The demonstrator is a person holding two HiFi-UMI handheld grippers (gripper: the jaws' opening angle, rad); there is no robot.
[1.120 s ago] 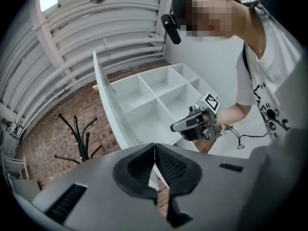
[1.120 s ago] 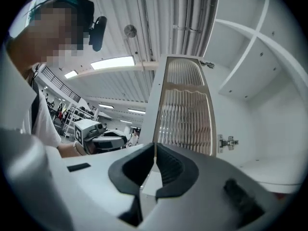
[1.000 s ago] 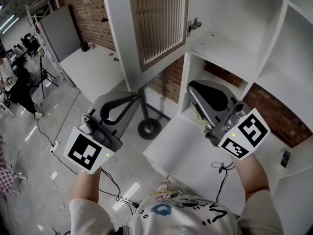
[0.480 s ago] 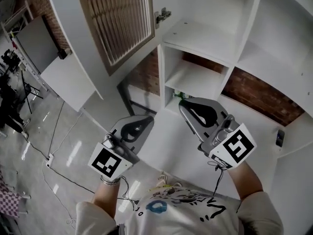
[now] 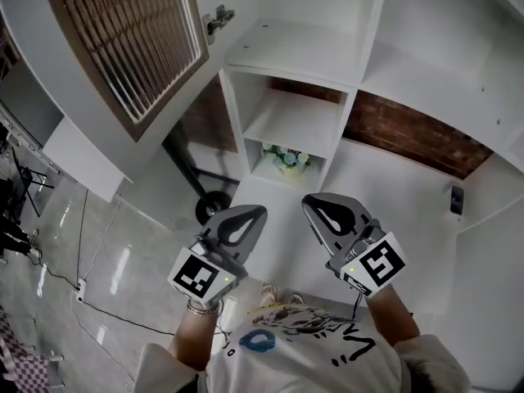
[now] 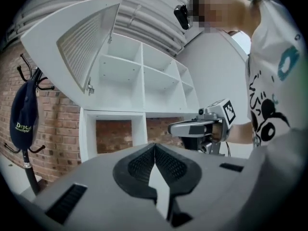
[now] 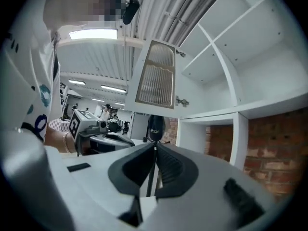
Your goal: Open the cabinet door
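Observation:
The white cabinet door with its ribbed glass panel stands swung wide open at the upper left, its hinge showing at the cabinet edge. The same door shows in the left gripper view, and the door also shows in the right gripper view. The white cabinet shows its open shelves. My left gripper is shut and holds nothing, low in front of the cabinet and apart from the door. Beside it my right gripper is shut and empty too. Each gripper's tips, left gripper and right gripper, meet.
A small pot of flowers sits in the lower cubby. A coat stand's round base is on the floor at the left, with a dark cap hanging on it. A small dark device lies on the white ledge at the right.
Both grippers have drawn back toward my body and closer together, away from the cabinet. The view has shifted, so the open door now sits further up and left.

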